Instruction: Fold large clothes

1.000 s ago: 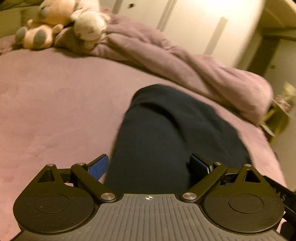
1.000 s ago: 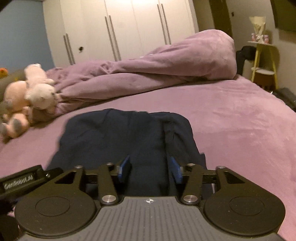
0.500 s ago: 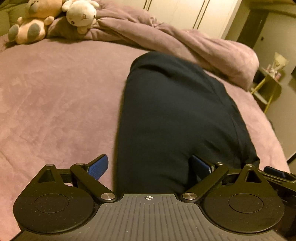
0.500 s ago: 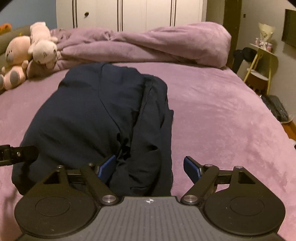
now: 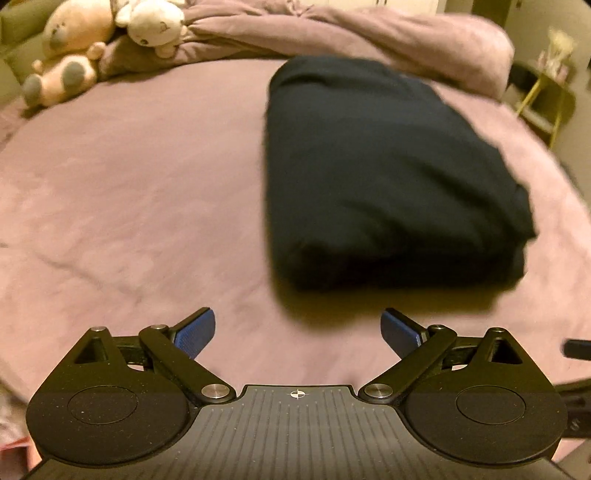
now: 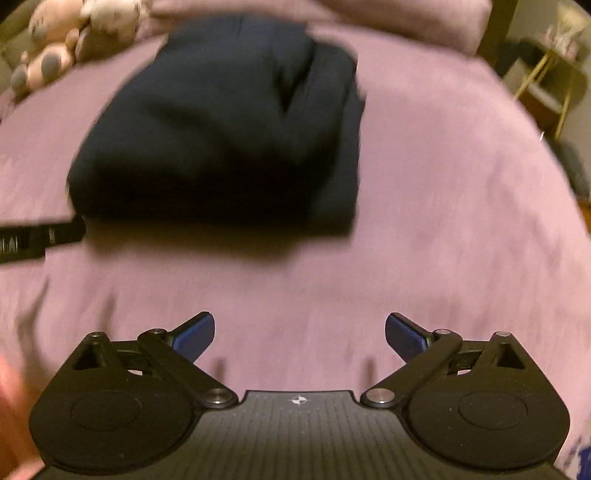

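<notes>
A dark navy garment (image 5: 376,177) lies folded into a thick rectangle on the purple bed (image 5: 129,192). It also shows in the right wrist view (image 6: 229,125), with a looser fold along its right side. My left gripper (image 5: 297,332) is open and empty, hanging above the bedspread just short of the garment's near edge. My right gripper (image 6: 300,334) is open and empty, also back from the near edge. The left gripper's body (image 6: 33,238) shows at the left edge of the right wrist view.
Stuffed toys (image 5: 85,48) sit at the far left of the bed. A bunched purple duvet (image 5: 369,33) lies along the far side. A yellow side table (image 5: 546,96) stands off the bed's right edge, also seen in the right wrist view (image 6: 543,85).
Both grippers have pulled back and up off the garment. The right gripper opened from the cloth a second ago and now hangs clear, as does the left.
</notes>
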{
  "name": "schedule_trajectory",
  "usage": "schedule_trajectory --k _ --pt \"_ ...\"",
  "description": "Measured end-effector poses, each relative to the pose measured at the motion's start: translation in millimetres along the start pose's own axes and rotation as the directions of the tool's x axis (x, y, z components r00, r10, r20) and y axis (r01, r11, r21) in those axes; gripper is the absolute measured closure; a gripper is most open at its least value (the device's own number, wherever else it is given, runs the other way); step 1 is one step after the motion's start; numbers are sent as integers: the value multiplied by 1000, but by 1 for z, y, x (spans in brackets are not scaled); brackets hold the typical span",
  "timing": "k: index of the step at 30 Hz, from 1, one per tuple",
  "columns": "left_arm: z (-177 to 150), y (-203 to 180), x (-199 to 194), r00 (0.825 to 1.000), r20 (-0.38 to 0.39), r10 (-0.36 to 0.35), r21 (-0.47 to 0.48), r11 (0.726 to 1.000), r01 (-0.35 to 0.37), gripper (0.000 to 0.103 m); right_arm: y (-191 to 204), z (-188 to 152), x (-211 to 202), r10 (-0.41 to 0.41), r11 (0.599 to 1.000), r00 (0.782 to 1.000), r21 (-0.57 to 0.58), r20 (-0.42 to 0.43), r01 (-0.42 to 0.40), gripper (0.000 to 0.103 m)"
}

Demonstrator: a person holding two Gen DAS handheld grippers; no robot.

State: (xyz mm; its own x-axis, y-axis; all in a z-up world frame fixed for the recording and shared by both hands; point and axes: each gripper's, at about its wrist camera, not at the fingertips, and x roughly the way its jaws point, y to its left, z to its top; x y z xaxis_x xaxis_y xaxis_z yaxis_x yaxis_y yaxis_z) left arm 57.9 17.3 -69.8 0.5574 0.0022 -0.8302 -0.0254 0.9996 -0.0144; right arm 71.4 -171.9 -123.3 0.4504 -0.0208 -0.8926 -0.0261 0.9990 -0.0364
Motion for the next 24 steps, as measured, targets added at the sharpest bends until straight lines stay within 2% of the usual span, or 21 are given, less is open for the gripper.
schedule_trajectory --k 3,5,9,14,21,24 --pt "-5 0 -7 998 -19 61 25 998 -60 3 7 -9 -5 7 1000 999 -10 -42 -7 4" --pt "-1 3 -12 999 -13 50 12 999 -50 3 11 -5 -12 -7 1000 999 -16 -34 7 4" --pt "10 9 -25 999 0 47 -10 999 -47 3 16 11 -37 -24 1000 999 9 45 24 4" --pt "18 13 -38 997 36 72 1 997 -72 3 12 32 -61 -5 998 995 56 101 0 4" --pt "24 10 -48 997 58 57 43 997 -59 3 18 48 -71 -31 999 994 34 101 28 4" --pt "29 7 -48 998 33 46 69 996 -48 3 20 48 -74 -28 999 994 32 107 25 4"
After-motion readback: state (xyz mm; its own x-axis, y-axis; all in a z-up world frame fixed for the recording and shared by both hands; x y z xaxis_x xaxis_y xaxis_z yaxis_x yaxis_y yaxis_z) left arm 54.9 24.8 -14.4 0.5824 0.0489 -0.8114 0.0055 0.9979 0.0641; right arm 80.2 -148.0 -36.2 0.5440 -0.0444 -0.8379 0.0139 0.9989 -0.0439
